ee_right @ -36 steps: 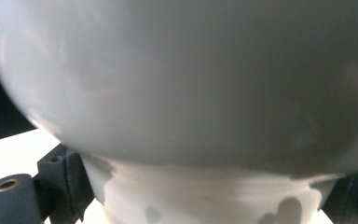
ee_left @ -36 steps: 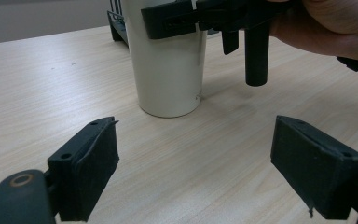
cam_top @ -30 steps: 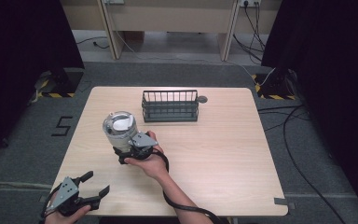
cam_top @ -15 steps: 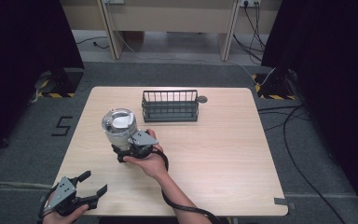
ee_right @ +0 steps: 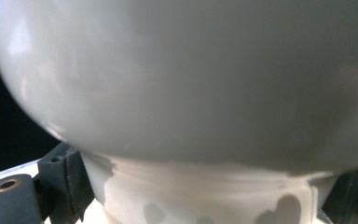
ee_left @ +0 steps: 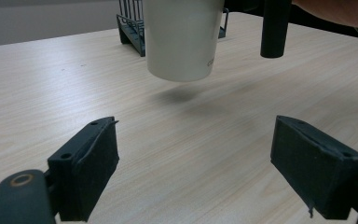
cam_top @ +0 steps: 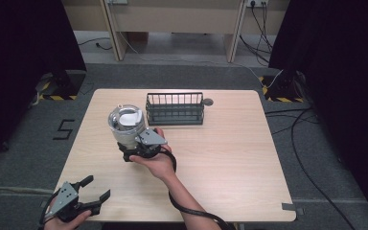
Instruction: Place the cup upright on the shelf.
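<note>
A whitish paper cup [cam_top: 124,125] with a clear domed lid hangs a little above the wooden table [cam_top: 230,153], left of centre. My right gripper [cam_top: 128,144] is shut on its lower part, with a hand behind it. In the left gripper view the cup [ee_left: 182,42] floats over its own shadow. In the right gripper view the cup [ee_right: 191,93] sits close between my right gripper [ee_right: 200,200] jaws, the lid bulging above. My left gripper [cam_top: 98,187] stands open near the table's front left corner, and nothing lies between the jaws of my left gripper [ee_left: 196,172].
A dark wire rack [cam_top: 175,109] stands at the back middle of the table, just right of the cup. A small round grey disc [cam_top: 208,101] lies by its far right corner. Cables trail on the floor at the right.
My right gripper has lifted the cup a little higher off the table. The left gripper has stayed where it was.
</note>
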A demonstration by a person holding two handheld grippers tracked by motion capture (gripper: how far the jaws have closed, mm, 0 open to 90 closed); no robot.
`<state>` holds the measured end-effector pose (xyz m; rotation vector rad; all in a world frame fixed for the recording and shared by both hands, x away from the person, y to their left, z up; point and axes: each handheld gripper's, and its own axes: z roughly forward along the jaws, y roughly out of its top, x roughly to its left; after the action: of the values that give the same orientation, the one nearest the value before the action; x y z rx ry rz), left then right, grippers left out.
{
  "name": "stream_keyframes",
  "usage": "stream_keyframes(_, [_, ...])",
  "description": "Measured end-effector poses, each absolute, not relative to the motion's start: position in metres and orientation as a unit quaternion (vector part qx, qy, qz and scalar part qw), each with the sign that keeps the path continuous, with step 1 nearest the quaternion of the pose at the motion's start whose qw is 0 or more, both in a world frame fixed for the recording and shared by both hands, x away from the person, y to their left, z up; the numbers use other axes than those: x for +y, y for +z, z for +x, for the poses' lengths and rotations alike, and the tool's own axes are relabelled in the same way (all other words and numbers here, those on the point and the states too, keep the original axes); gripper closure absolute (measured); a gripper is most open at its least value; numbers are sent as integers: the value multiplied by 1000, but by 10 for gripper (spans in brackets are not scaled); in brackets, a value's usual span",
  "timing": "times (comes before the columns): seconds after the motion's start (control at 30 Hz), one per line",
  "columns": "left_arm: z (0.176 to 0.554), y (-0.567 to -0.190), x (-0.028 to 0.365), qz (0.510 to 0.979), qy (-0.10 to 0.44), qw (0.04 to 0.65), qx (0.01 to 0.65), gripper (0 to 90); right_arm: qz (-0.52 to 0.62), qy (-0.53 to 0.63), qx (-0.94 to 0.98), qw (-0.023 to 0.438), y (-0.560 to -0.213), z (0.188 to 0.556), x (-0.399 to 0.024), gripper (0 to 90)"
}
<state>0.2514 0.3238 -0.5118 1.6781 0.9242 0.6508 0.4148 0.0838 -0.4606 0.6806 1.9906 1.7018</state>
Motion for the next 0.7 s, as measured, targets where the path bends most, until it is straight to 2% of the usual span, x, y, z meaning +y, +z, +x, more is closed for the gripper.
stream_keyframes(0.7, [252,-513,323,704,270,529,389,143,281,603,703,251,-446,431,45,104])
